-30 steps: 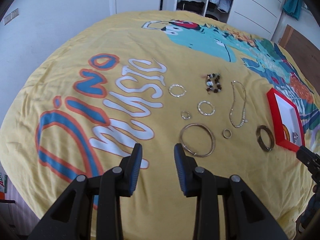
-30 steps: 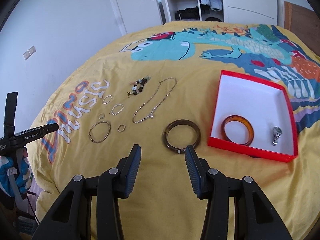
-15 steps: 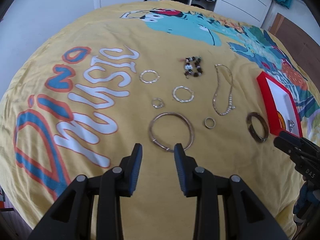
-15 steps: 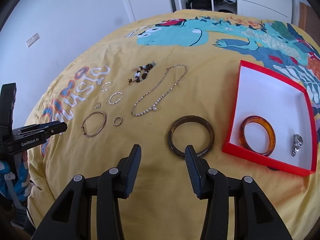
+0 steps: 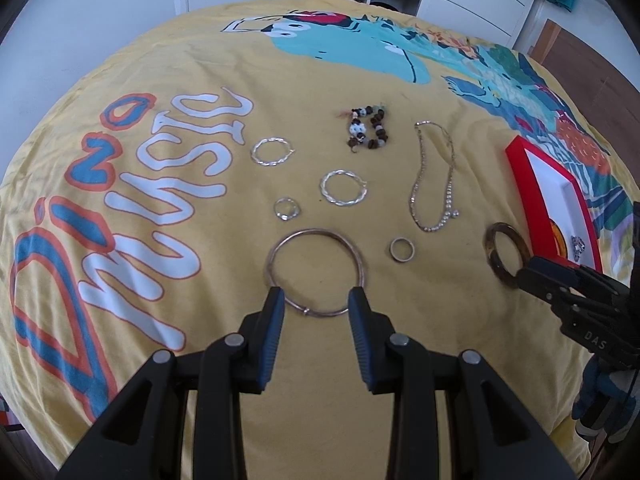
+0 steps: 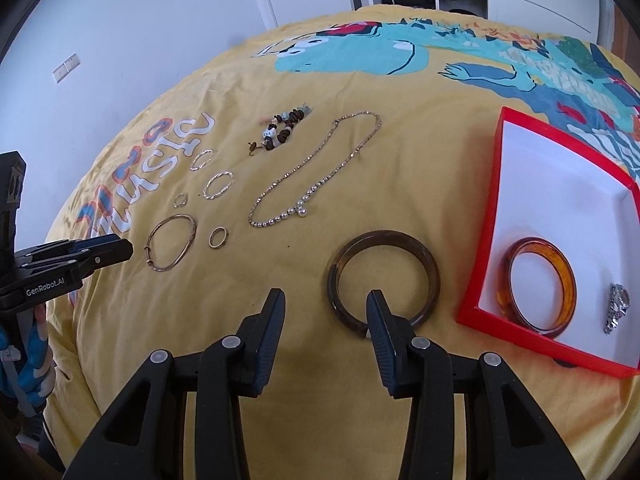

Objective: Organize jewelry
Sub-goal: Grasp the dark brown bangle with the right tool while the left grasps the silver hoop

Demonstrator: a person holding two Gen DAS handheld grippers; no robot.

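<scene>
While right gripper [image 6: 326, 312] closes, dark bangle [image 6: 384, 278] seemingly abuts red box [image 6: 560, 240].

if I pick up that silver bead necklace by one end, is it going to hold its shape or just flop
The silver bead necklace will probably flop: it lies in loose curves on the bedspread. Its thin chain likely sags and swings, and the small shiny beads could slip from the tongs.
</scene>
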